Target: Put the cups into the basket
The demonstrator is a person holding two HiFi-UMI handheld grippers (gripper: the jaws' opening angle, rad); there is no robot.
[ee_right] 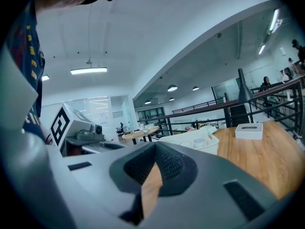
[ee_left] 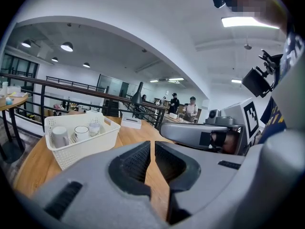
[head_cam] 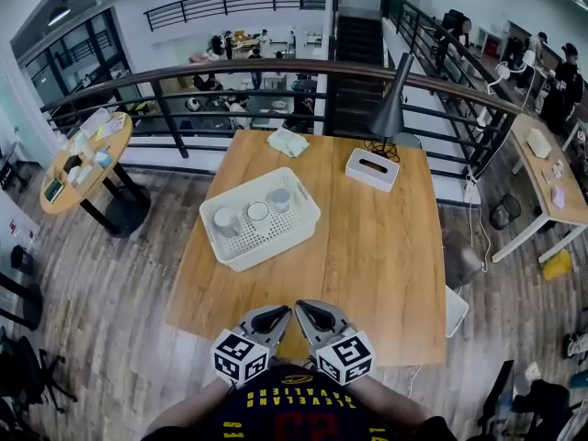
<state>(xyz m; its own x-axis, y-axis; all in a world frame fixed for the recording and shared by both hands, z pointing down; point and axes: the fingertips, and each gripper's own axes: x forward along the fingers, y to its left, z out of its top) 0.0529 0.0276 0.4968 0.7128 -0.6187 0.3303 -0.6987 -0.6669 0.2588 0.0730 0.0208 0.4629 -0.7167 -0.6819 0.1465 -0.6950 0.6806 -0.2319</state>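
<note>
My left gripper (head_cam: 276, 317) and right gripper (head_cam: 310, 315) sit closed and empty; the white basket (head_cam: 277, 238) (on the table (head_cam: 386, 246)) holds three cups (head_cam: 258, 212).

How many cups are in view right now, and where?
3, all in the white basket: left cup, middle cup and right cup, in a row. None elsewhere on the table. None seems hidden.

Right gripper view: basket (ee_right: 208, 147) lower part was hidden behind right gripper (ee_right: 155, 146); cups (ee_right: 200, 140) inside were too small to count.
</note>
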